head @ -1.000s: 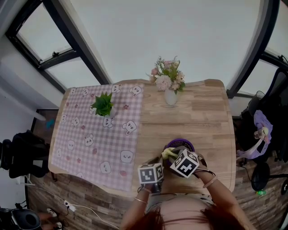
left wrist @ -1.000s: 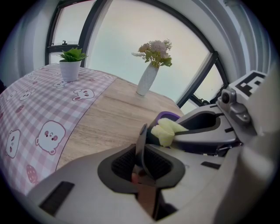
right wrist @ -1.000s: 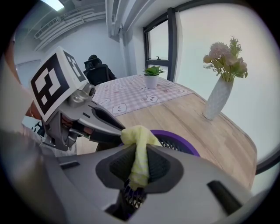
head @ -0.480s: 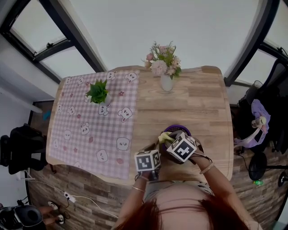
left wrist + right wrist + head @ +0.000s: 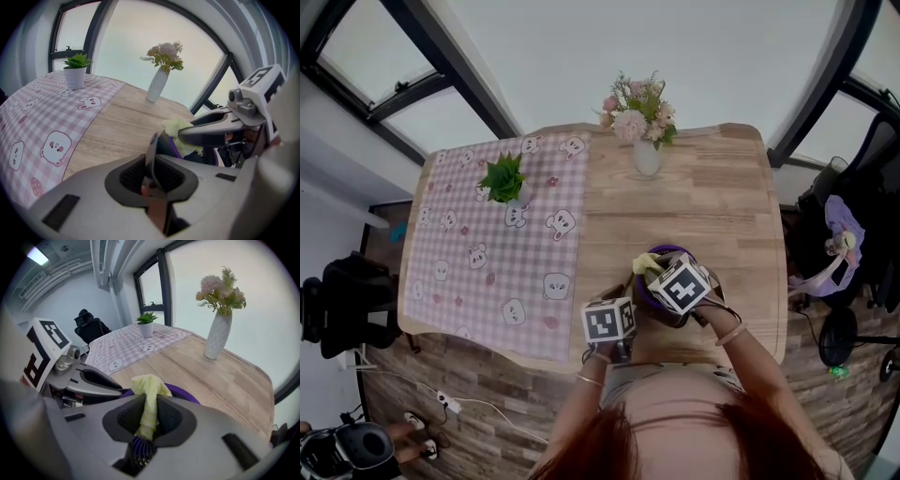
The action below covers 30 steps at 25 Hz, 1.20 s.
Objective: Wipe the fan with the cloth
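Leftmost, a checked tablecloth point(image 5: 478, 272) with a small potted plant point(image 5: 503, 178) covers that side of the table point(image 5: 712, 206); neither is involved. Just right of it, toward the table's front edge, the left gripper point(image 5: 153, 161) has its fingers closed on a thin dark edge of the purple fan point(image 5: 165, 144), apparently bracing it. The fan sits over bare wood between the two grippers, well apart from the flower vase point(image 5: 645, 155) at the far edge. Its housing is round, so it shows no clear long axis. The grille seems to face up and toward the person, though the grippers cover most of it. On the right, the right gripper point(image 5: 147, 411) has its fingers clamped on the yellow cloth point(image 5: 149, 390), whose bunched end stands above them, right over the grille.

The hold on the fan looks slim. A firm wiping stroke could twist that edge out of the left fingers and send the fan sliding toward the near table edge. Loose cloth might also snag in the grille slots, or pull through the right fingers if dragged hard.
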Available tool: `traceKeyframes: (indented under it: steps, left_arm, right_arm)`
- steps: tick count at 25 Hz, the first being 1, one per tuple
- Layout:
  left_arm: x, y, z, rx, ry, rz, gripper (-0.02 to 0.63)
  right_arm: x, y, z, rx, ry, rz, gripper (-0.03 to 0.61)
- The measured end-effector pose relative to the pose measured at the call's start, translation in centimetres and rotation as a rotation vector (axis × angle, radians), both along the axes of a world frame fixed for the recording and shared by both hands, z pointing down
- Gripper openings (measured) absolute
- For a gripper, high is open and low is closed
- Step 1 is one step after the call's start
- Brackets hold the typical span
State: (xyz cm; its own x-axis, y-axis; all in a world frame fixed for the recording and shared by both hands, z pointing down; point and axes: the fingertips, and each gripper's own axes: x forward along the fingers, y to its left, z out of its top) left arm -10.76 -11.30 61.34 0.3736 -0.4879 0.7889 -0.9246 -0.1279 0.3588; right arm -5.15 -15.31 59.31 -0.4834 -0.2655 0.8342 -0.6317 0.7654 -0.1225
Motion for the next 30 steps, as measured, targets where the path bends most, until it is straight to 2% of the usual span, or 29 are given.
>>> traceKeyframes:
  steps: [12, 30]
  left_arm:
    - [-0.2, 0.0, 0.0, 0.002, -0.011, -0.017, 0.058]
    - [-0.2, 0.1, -0.1, 0.012, -0.030, -0.032, 0.058]
  right_arm:
    - [2.8, -1.9, -0.1, -0.004, 0.039, 0.079, 0.061]
    - [5.9, -0.9, 0.0, 0.000, 0.104, 0.086, 0.060]
